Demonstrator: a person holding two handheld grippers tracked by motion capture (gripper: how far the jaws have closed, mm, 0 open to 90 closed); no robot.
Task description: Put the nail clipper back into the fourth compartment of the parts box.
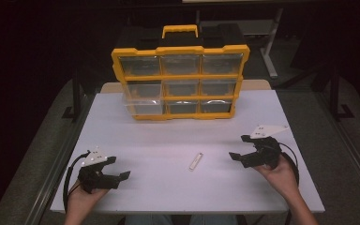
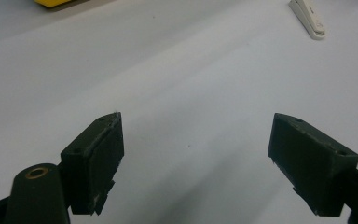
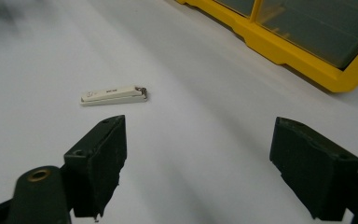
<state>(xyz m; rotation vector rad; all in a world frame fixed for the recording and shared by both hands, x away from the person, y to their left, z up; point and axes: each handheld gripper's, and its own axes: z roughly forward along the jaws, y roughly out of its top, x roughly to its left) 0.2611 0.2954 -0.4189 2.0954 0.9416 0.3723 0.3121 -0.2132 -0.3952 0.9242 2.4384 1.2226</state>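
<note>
1. Left gripper (image 1: pixel 122 169): held low at the near-left of the table (image 1: pixel 168 140), jaws wide apart, empty.
2. Right gripper (image 1: pixel 238 148): near-right, aimed inward, jaws wide, empty.
3. White nail clipper (image 1: pixel 195 161) flat between them; print on it unreadable.
4. Yellow organizer (image 1: pixel 180 82) upright at the far edge.

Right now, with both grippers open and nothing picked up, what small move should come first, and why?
Probably ease the right gripper toward the small white nail clipper lying flat on the table. It is the one loose item, it lies between the two grippers, and the right gripper view has it just ahead of the open jaws. The yellow drawer organizer stands farther back, one lower-left drawer pulled partly out.
</note>
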